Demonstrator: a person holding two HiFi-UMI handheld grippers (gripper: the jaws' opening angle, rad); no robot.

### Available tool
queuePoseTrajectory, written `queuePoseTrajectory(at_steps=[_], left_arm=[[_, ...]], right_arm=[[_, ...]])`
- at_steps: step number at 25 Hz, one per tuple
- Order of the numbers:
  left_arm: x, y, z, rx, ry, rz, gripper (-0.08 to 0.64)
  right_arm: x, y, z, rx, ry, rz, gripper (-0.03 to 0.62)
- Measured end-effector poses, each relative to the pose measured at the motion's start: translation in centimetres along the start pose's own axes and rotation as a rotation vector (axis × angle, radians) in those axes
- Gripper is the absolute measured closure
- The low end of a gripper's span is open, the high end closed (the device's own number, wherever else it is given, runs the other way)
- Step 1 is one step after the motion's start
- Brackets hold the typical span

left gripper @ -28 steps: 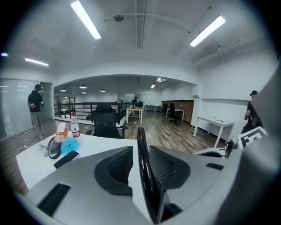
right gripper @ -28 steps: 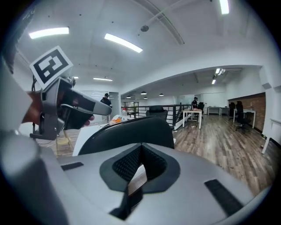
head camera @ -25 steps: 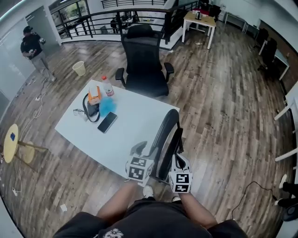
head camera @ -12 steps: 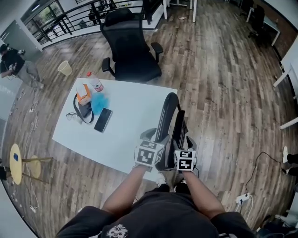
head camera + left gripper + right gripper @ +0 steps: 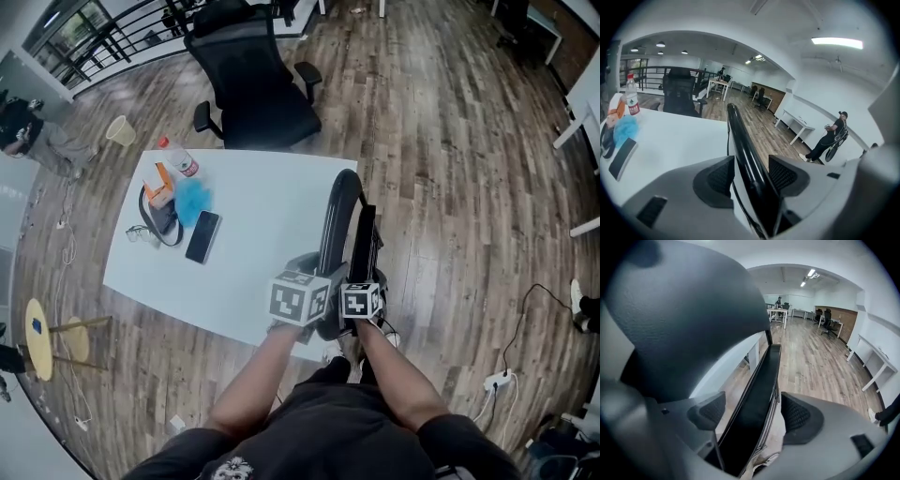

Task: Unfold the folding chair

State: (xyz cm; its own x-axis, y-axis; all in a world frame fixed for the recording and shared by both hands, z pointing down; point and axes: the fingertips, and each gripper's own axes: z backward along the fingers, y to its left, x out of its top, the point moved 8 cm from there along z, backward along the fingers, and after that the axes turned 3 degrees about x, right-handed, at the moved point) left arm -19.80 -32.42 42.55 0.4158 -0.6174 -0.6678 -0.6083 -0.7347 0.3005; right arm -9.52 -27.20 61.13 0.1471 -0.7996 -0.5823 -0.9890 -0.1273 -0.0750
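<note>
A black folding chair (image 5: pixel 343 220) stands folded, leaning against the white table's right edge. My left gripper (image 5: pixel 309 274) straddles its glossy curved frame tube (image 5: pixel 740 140). In the left gripper view the tube runs between the pads (image 5: pixel 717 180) of that gripper (image 5: pixel 750 177), whose jaws have just been closing a little. I cannot tell whether the pads touch the tube. My right gripper (image 5: pixel 364 277) sits just to the right. Its jaws (image 5: pixel 752 414) have just been opening, and the flat seat panel (image 5: pixel 761 385) stands between them with gaps on both sides. A dark padded part of the chair (image 5: pixel 684 319) fills that view's upper left.
The white table (image 5: pixel 258 281) carries a phone (image 5: pixel 202 236), a water bottle (image 5: pixel 178 159), a blue tuft (image 5: pixel 192 199) and an orange box. A black office chair (image 5: pixel 253 84) stands behind it. There is a stool (image 5: pixel 42 337) at left, a person (image 5: pixel 28 127) at far left and a cable (image 5: pixel 511 328) on the floor at right.
Both grippers have come in over the folded chair's near end, the right one dropping down beside the left. The head view has tilted more steeply down.
</note>
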Motion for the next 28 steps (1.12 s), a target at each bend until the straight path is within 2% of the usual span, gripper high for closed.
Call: queuePoseTrajectory(at_steps=[2, 5, 7, 12, 19, 24, 28], left_arm=[[0.0, 0.1, -0.2, -0.010, 0.013, 0.007, 0.335], [0.0, 0.1, -0.2, -0.009, 0.018, 0.014, 0.388], [0.0, 0.1, -0.2, -0.012, 0.015, 0.024, 0.391], [-0.1, 0.0, -0.3, -0.016, 0.010, 0.034, 0.396], [-0.2, 0.2, -0.4, -0.019, 0.014, 0.024, 0.396], [-0.1, -0.9, -0.8, -0.040, 0.018, -0.007, 0.385], [-0.1, -1.5, -1.6, -0.035, 0.044, -0.034, 0.380]], right_arm=[[-0.2, 0.1, -1.0, -0.023, 0.029, -0.003, 0.239], [-0.9, -0.2, -2.8, -0.045, 0.070, -0.022, 0.239], [-1.1, -0.5, -3.3, -0.054, 0.085, -0.025, 0.239], [-1.4, -1.1, -2.6, -0.060, 0.051, -0.043, 0.239], [-2.3, -3.6, -1.9, 0.013, -0.001, -0.096, 0.239], [-3.2, -6.2, -0.5, 0.016, -0.025, -0.083, 0.239], [-4.5, -9.3, -0.2, 0.063, -0.047, -0.142, 0.241]])
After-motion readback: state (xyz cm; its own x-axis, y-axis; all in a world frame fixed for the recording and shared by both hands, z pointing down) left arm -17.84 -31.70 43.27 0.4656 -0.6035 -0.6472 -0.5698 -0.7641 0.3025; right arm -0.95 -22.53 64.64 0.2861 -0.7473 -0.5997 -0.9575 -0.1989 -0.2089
